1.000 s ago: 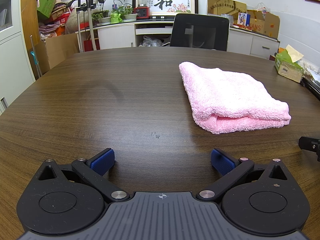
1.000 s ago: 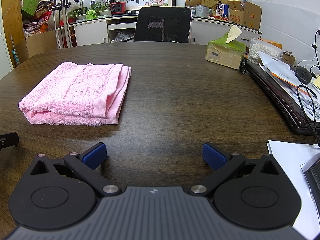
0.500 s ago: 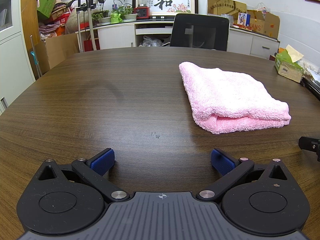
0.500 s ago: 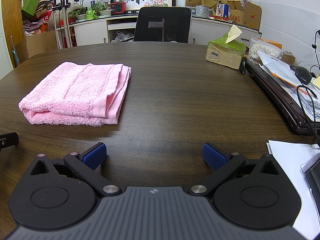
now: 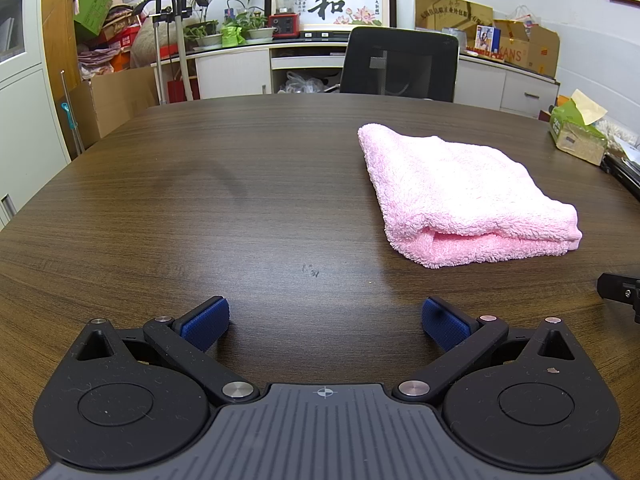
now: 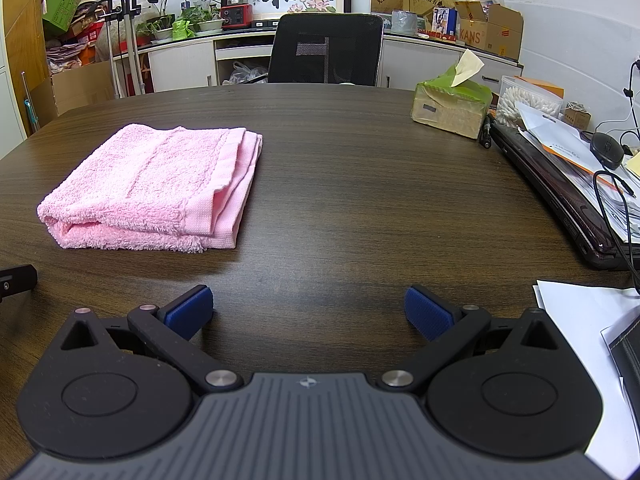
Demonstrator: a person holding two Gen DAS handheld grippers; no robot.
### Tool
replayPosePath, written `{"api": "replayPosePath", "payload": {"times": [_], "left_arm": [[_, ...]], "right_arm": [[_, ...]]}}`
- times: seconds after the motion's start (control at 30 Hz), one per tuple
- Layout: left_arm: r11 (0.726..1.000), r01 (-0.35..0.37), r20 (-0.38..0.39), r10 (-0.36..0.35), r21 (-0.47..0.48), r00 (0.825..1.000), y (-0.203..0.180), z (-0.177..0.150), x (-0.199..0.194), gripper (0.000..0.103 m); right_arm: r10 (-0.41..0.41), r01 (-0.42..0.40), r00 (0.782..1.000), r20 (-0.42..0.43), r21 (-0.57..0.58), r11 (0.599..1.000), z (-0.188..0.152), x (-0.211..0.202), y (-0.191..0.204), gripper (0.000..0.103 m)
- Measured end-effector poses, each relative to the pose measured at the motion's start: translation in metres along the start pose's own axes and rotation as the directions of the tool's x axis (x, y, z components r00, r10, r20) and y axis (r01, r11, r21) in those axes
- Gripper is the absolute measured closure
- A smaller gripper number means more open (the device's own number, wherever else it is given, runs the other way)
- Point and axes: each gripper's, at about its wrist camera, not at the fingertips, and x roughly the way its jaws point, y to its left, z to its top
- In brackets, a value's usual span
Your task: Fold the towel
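Observation:
A pink towel [image 5: 460, 196] lies folded into a thick rectangle on the dark wooden table [image 5: 200, 208]; its layered edges face me. In the right wrist view the same towel [image 6: 152, 184] sits ahead and to the left. My left gripper [image 5: 325, 322] rests low near the table's front edge, open, with nothing between its blue pads, and the towel lies ahead to its right. My right gripper [image 6: 308, 312] is also open and empty, to the right of the towel. Neither gripper touches the towel.
A green tissue box [image 6: 452, 104], a closed dark laptop [image 6: 552, 184] under papers and a mouse [image 6: 606, 150] crowd the table's right side. White paper [image 6: 580, 320] lies near my right gripper. A black office chair [image 5: 400, 64] stands behind the table.

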Motion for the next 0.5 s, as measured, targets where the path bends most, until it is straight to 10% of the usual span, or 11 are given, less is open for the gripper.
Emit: {"api": "replayPosePath", "payload": {"times": [0.5], "left_arm": [[0.999,0.036,0.001,-0.036,0.030,0.999,0.018,-0.001,0.000,0.000]], "right_arm": [[-0.007,0.007,1.000,0.001,0.005,1.000,0.000,-0.003,-0.003,0.000]]}}
